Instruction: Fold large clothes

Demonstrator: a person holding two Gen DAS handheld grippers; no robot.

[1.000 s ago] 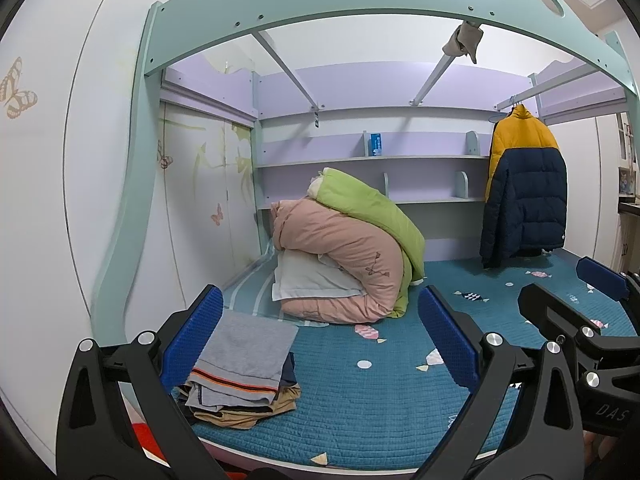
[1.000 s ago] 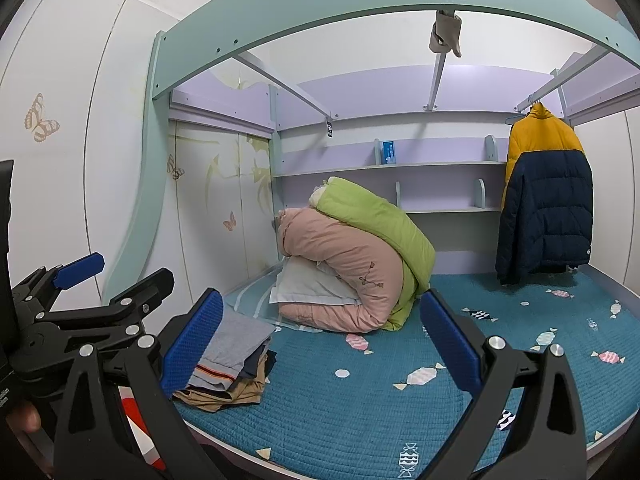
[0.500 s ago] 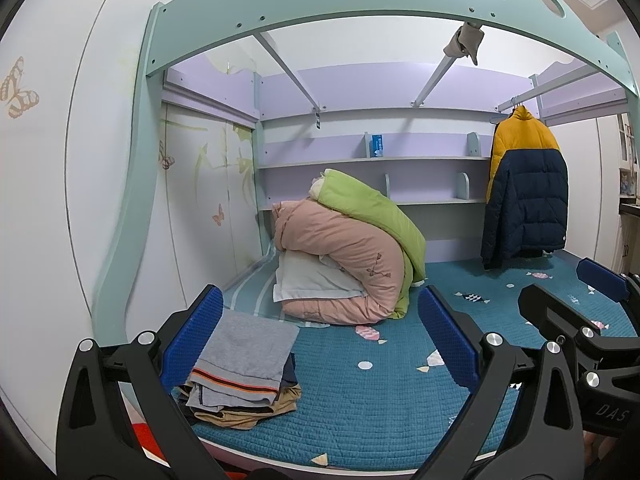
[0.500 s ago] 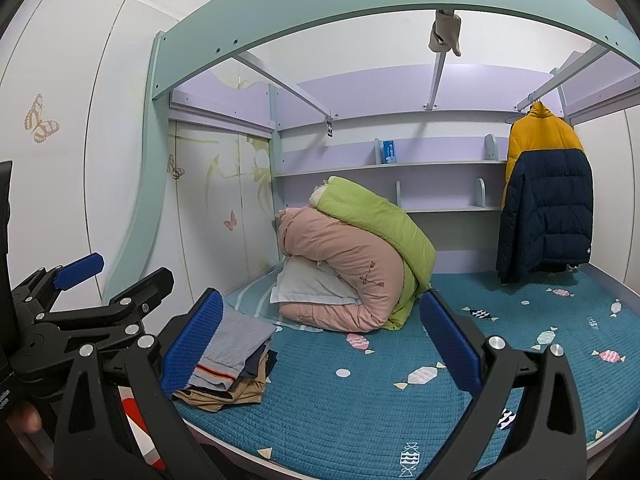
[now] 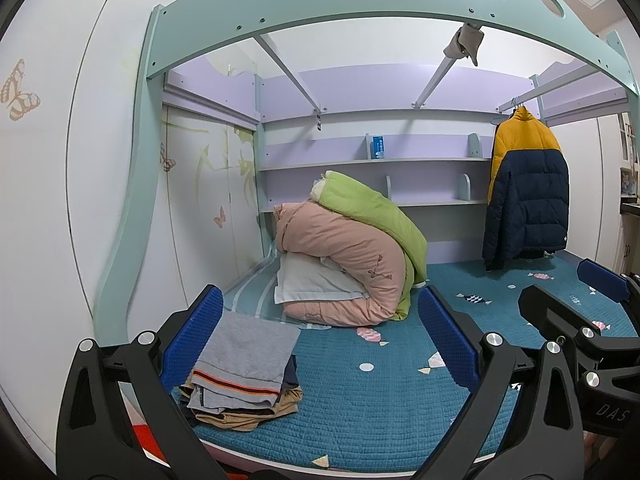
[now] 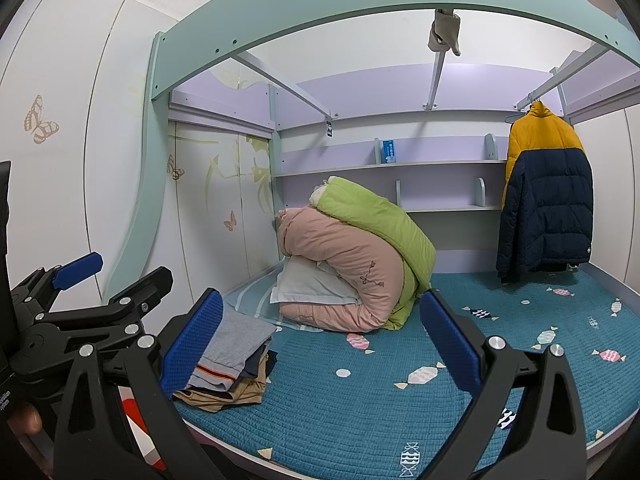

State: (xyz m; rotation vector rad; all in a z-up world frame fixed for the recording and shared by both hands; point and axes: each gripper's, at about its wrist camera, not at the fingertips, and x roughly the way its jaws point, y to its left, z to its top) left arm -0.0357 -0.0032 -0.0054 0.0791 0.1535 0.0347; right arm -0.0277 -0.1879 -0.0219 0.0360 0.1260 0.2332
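No visible change from the frames a second ago: same framing, same layout. Left gripper (image 5: pixel 320 344) and right gripper (image 6: pixel 320 344) both held above the near edge of the bed, fingers wide apart, gripping nothing. Folded clothes stack (image 5: pixel 244 372), grey on top, at lower left on the teal quilted mattress (image 5: pixel 360 400). Rolled pink and green duvets (image 6: pixel 360 256) at centre. Yellow-navy jacket (image 6: pixel 544 196) hanging at upper right beside lilac shelves (image 5: pixel 372 164).
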